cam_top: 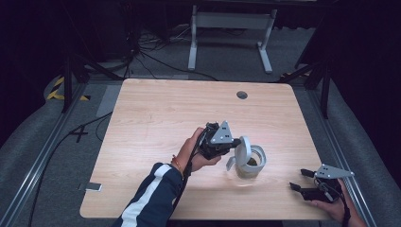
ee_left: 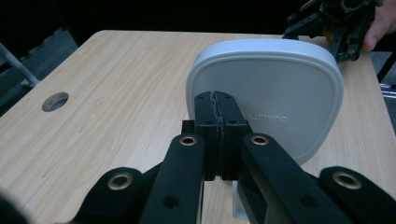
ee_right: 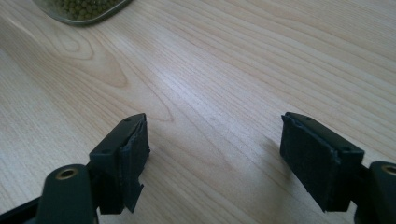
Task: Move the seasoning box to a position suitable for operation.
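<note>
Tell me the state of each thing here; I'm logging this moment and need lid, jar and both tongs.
Lid: off the jar's mouth, tilted up on edge, pinched by the left tongs.
Jar: upright on the table, mouth uncovered, small green beads inside.
Left tongs: shut on the lid's edge.
Right tongs: open, nothing between them, low over the table.

Lighting: counter (cam_top: 156, 109) brightly lit from above; surrounding floor and background dark. Glare: pale sheen on wood near the jar (cam_top: 250, 163). Shadows: soft, short. Focus: near fingers (ee_left: 205, 116) slightly soft; high view grainy.
</note>
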Tool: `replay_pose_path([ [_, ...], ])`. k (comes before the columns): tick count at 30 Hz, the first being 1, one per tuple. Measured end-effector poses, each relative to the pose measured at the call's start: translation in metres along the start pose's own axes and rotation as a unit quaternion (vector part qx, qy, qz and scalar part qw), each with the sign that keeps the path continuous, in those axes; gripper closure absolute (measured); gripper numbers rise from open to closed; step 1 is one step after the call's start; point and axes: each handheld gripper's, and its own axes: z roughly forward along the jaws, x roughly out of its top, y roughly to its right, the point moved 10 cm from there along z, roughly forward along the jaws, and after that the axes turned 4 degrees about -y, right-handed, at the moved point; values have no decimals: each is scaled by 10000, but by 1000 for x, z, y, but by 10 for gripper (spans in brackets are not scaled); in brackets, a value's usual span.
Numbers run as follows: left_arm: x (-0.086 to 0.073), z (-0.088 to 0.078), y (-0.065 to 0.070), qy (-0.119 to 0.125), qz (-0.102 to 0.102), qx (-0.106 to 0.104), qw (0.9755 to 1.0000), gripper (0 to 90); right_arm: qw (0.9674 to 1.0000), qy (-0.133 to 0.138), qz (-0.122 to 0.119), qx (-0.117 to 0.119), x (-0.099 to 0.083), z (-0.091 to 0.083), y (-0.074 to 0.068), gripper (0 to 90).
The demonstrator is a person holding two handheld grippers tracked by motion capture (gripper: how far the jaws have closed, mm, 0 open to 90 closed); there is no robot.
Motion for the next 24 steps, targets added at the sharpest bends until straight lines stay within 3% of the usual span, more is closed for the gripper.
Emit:
replay_pose_path([
  [8, 9, 10, 5, 21, 86, -85, 9999, 889, 10000, 5, -13, 2, 0, 0, 0, 238],
  [11, 9, 12, 3, -70, 220, 19, 9997, 883, 10000, 5, -14, 2, 0, 0, 0, 238],
  [13, 8, 12, 3, -53, 143, 16, 9999, 884, 10000, 5, -15, 4, 0, 0, 0, 238],
  [24, 4, 2, -3, -89, 139, 90, 9998, 865, 10000, -5, -18, 13, 0, 0, 0, 238],
])
